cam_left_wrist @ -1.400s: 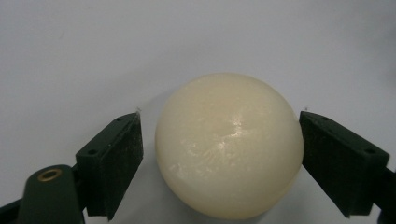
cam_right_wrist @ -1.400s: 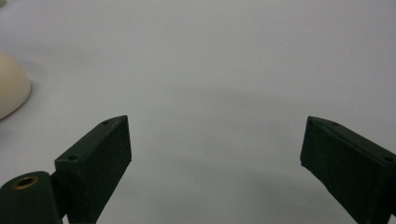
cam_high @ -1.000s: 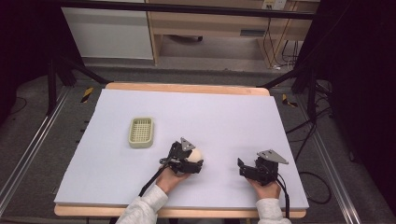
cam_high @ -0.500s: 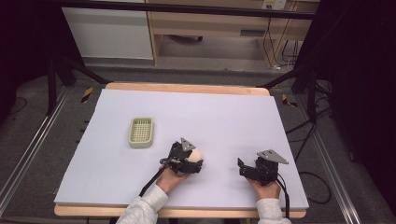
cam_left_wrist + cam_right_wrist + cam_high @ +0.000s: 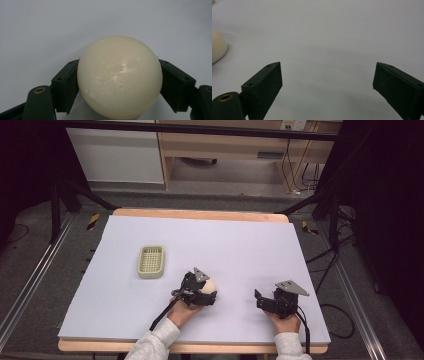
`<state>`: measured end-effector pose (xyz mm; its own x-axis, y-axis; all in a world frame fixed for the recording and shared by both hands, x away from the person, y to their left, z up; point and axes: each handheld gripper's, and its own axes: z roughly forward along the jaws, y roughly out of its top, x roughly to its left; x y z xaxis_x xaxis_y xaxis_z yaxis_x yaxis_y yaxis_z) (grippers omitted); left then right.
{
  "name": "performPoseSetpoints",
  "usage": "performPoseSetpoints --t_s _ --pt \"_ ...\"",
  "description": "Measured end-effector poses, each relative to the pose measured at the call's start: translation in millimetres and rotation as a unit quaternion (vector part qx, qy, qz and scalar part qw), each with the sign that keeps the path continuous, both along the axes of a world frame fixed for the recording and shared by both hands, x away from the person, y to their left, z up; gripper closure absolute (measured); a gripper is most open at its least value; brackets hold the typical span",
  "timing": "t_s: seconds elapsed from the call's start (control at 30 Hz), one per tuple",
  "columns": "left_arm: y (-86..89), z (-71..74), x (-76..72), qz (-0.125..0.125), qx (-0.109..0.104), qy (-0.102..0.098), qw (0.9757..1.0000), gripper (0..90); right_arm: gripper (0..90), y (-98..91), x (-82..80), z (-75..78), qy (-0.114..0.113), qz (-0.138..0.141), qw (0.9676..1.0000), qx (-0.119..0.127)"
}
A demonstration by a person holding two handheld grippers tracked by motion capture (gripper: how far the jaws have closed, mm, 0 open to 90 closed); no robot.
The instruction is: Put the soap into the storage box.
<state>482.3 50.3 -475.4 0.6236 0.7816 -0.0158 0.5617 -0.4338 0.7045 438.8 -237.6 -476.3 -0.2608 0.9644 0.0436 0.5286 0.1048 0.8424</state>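
A smooth cream ball (image 5: 119,77) sits between the two black jaws of my left gripper (image 5: 119,65), which press on its left and right sides. From the high view the ball (image 5: 210,284) and left gripper (image 5: 203,290) are near the front middle of the white table sheet (image 5: 240,240). My right gripper (image 5: 259,300) rests low over the sheet at the front right, pointing left toward the ball. In the right gripper view its jaws (image 5: 327,72) stand wide apart with nothing between them, and the ball's edge (image 5: 217,47) shows at far left.
A small pale green mesh basket (image 5: 151,261) lies on the sheet to the back left of the ball. The table's wooden edge (image 5: 200,214) runs along the back. Black stands and cables flank both sides.
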Motion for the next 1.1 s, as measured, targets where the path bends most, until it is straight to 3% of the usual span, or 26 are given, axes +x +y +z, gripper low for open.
performPoseSetpoints --t_s 0.53,0.87,1.1 --pt "9.3 15.7 -4.6 -0.005 -0.008 -0.006 0.9999 24.0 9.2 0.5 -0.4 0.5 -0.001 0.000 1.0000 0.001" --pt "27.1 32.9 -7.8 -0.005 -0.020 -0.013 0.9997 24.1 9.2 0.6 -0.4 0.4 -0.002 -0.003 1.0000 -0.001" --pt "40.4 42.4 -8.7 -0.005 -0.011 -0.017 0.9998 24.1 9.2 0.3 -0.7 0.5 -0.001 -0.004 1.0000 0.000"
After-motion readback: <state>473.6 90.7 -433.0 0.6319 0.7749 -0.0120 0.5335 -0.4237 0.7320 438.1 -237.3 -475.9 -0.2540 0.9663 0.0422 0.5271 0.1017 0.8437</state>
